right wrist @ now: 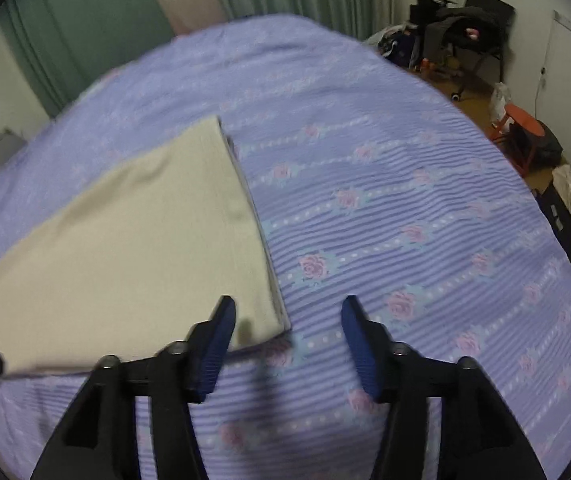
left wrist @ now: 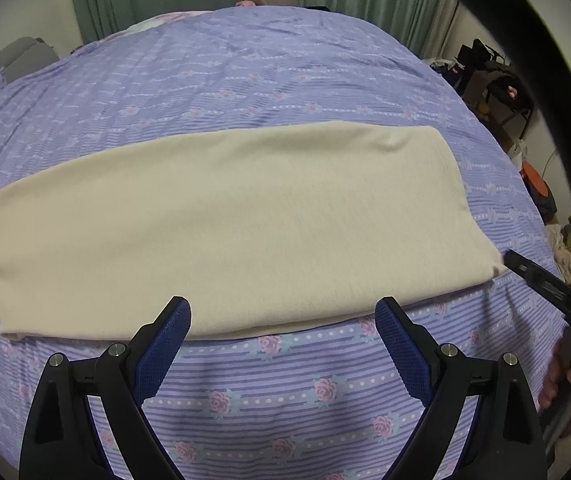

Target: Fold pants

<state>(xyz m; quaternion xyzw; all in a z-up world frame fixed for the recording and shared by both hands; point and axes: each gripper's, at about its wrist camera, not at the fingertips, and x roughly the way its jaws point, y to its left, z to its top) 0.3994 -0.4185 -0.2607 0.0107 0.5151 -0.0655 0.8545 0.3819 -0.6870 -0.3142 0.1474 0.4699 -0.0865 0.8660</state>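
Cream pants (left wrist: 221,224) lie folded flat on a purple floral bedspread (left wrist: 245,72). The left gripper (left wrist: 283,312) hovers above their near edge, jaws apart.

The pants (left wrist: 221,224) lie flat on the bed (left wrist: 285,76), lengthwise along its near edge. The left gripper (left wrist: 283,312) hangs over that edge before the pants' long side. The right gripper (right wrist: 288,314) hangs at their near right corner, jaws apart.

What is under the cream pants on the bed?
The cream pants lie flat on the purple rose-print bedspread, which shows all around them. At the right end a second fabric layer edge peeks out. Anything else beneath is covered.
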